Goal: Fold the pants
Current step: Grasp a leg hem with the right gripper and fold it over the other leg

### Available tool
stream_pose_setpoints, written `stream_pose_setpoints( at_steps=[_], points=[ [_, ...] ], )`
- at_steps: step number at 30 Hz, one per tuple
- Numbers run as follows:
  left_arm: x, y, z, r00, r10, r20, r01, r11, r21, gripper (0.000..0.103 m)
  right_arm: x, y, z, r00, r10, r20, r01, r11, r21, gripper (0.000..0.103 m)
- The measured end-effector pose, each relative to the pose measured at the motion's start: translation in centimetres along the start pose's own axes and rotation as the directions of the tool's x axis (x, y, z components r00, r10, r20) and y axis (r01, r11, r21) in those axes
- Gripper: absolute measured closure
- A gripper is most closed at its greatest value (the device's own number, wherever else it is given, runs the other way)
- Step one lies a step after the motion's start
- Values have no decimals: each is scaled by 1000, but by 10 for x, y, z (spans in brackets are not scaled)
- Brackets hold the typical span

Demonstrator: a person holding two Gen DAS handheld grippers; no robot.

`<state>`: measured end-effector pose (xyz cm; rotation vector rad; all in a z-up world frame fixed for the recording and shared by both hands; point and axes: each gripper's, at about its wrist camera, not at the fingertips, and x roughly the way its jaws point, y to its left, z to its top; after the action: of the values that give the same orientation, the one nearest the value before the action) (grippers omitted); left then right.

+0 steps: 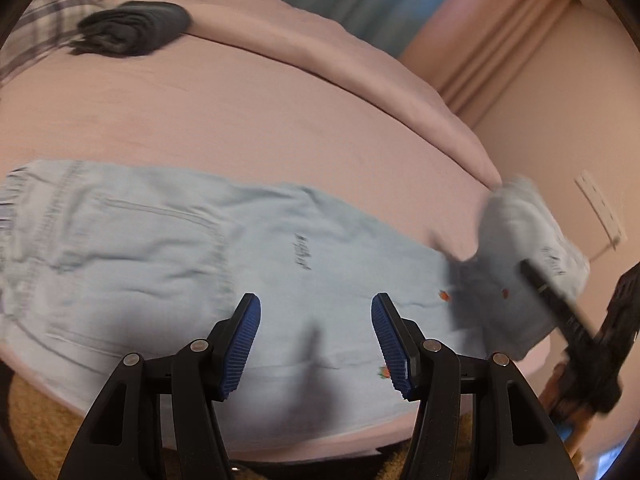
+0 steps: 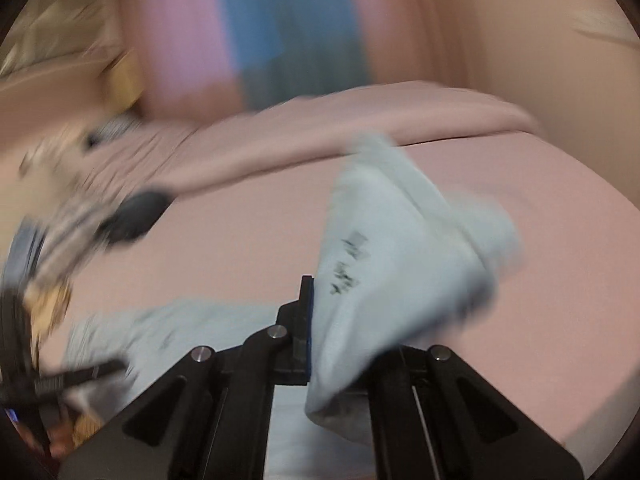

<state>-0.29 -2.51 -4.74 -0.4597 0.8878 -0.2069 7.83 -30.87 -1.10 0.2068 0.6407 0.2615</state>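
Light blue pants [image 1: 200, 248] lie flat across the pink bed, waistband at the left. My left gripper [image 1: 316, 340] hovers open over the middle of the pants, with nothing between its blue pads [image 1: 244, 344]. At the right, the leg end [image 1: 520, 232] is lifted off the bed and folded over. My right gripper [image 2: 312, 320] is shut on that leg end [image 2: 400, 260]. The cloth drapes over its right finger and hides it. Both views are blurred.
A dark folded garment [image 1: 132, 28] sits at the far left of the bed sheet [image 1: 240, 120], beside a plaid pillow [image 1: 48, 20]. A pink duvet [image 1: 320, 40] is bunched along the far side. The wall [image 1: 560, 140] is at the right, brown carpet [image 1: 36, 420] below the near edge.
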Motion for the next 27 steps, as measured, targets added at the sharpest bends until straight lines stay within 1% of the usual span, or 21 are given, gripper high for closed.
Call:
stream_pose_setpoints(
  at_steps=[2, 4, 6, 7, 8, 9, 10, 12, 13, 14, 15, 16, 17, 18, 19, 20, 21, 24, 25, 27],
  points=[
    [-5, 10, 1, 1000, 20, 7, -20, 1000, -18, 46, 26, 47, -17, 993, 55, -105, -67, 990, -120, 97],
    [-6, 16, 1, 999, 34, 8, -34, 999, -32, 46, 60, 73, -31, 978, 72, -196, -111, 974, -196, 94],
    [-10, 26, 0, 999, 42, -4, -42, 998, -49, 46, 90, 89, -47, 961, 42, -273, -110, 965, -238, 93],
    [-9, 28, 0, 999, 44, -12, -45, 998, -54, 46, 101, 90, -48, 957, 18, -290, -94, 964, -249, 93],
    [-8, 28, 1, 999, 47, -23, -48, 997, -59, 46, 106, 91, -46, 959, 18, -284, -91, 965, -246, 92],
    [-7, 28, 1, 999, 45, -27, -46, 997, -59, 46, 102, 92, -51, 959, 25, -281, -96, 966, -239, 92],
    [-7, 27, 1, 999, 41, -29, -43, 997, -57, 46, 101, 92, -46, 958, 43, -282, -109, 969, -223, 91],
    [-6, 21, 3, 999, 33, -38, -34, 998, -46, 46, 98, 91, -40, 956, 81, -281, -136, 974, -180, 85],
    [-6, 20, 4, 999, 29, -40, -31, 999, -41, 45, 96, 89, -38, 952, 99, -291, -152, 975, -164, 83],
    [-5, 14, 6, 999, 27, -42, -29, 999, -31, 44, 86, 80, -43, 944, 117, -310, -172, 973, -155, 75],
    [-4, 11, 7, 999, 28, -44, -29, 999, -22, 44, 82, 80, -47, 932, 138, -334, -197, 969, -151, 65],
    [-3, 8, 8, 999, 29, -46, -30, 999, -12, 43, 78, 85, -52, 924, 157, -348, -219, 965, -146, 60],
    [-3, 3, 9, 998, 30, -46, -30, 1000, 3, 43, 75, 86, -53, 918, 180, -353, -241, 961, -138, 52],
    [-3, -3, 12, 999, 30, -43, -29, 999, 19, 43, 65, 87, -55, 911, 210, -354, -269, 955, -126, 48],
    [-2, -6, 15, 999, 30, -40, -29, 999, 25, 43, 58, 85, -60, 906, 232, -355, -289, 950, -116, 46],
    [-2, -12, 18, 999, 26, -38, -25, 999, 33, 43, 52, 85, -58, 900, 255, -352, -308, 946, -102, 42],
    [0, -15, 20, 999, 19, -38, -18, 999, 39, 43, 43, 81, -60, 899, 268, -346, -318, 944, -93, 38],
    [2, -30, 27, 999, -9, -45, 12, 998, 69, 43, 25, 71, -54, 897, 321, -306, -351, 935, -48, 34],
    [3, -34, 28, 999, -17, -47, 21, 997, 80, 43, 21, 67, -50, 900, 327, -288, -351, 936, -35, 33],
    [8, -46, 28, 997, -42, -58, 49, 992, 113, 43, 15, 57, -46, 923, 294, -248, -307, 951, -16, 33]
  ],
)
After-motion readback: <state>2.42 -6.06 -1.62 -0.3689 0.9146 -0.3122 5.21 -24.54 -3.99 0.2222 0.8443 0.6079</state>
